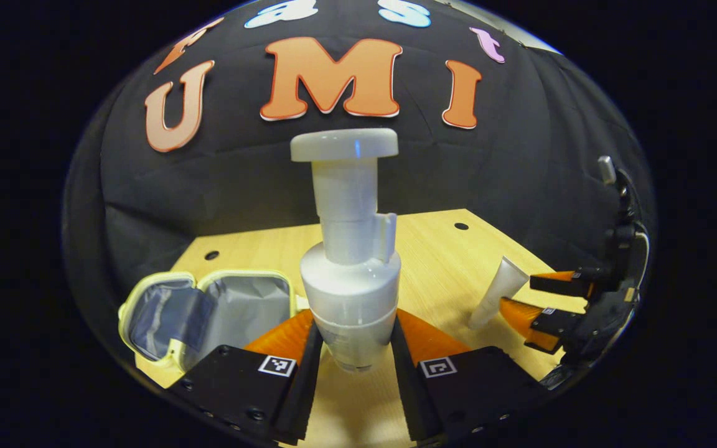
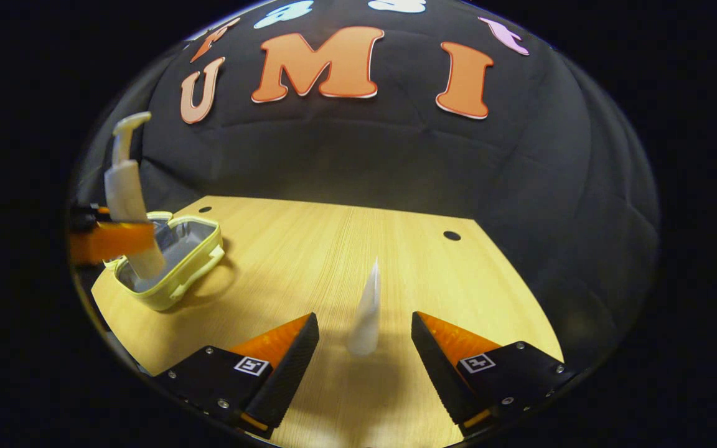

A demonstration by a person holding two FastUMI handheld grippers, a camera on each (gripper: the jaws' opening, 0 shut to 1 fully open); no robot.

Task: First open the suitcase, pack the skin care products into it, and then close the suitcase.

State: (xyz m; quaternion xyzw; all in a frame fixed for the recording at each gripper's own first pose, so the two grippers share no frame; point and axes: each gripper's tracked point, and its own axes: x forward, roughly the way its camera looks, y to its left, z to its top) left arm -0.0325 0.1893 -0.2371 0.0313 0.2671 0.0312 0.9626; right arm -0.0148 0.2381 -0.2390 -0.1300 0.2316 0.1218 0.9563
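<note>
1. In the left gripper view, the left claw point(image 1: 351, 348) is clamped on a white pump bottle point(image 1: 351, 292); both fingers press its lower body from either side.
2. The bottle stands upright between the fingers, its broad flat pump head point(image 1: 344, 144) high above the claw and its base clear of the wooden counter point(image 1: 439, 249).
3. To the left of the left claw, just beyond its left finger, lies the pale yellow suitcase point(image 1: 147, 298), lid thrown back, grey lining showing in both halves.
4. Far to the right of the left claw, the right claw point(image 1: 536, 305) shows with a white tube point(image 1: 498, 292) standing between its fingers.
5. In the right gripper view, the right claw point(image 2: 365, 348) is spread wide, with a broad gap between its fingers.
6. The white tube point(image 2: 368, 311) stands upright on its cap in the middle of that gap, its flat crimped end pointing up; it touches neither finger.
7. Well off to the left of the right claw in that view, the open suitcase point(image 2: 175, 261) sits near the counter's point(image 2: 333, 249) far left edge.
8. The pump bottle point(image 2: 128, 199), held by the left claw point(image 2: 109, 241), hangs over the suitcase, tilted, with its base down at the open compartment.
</note>
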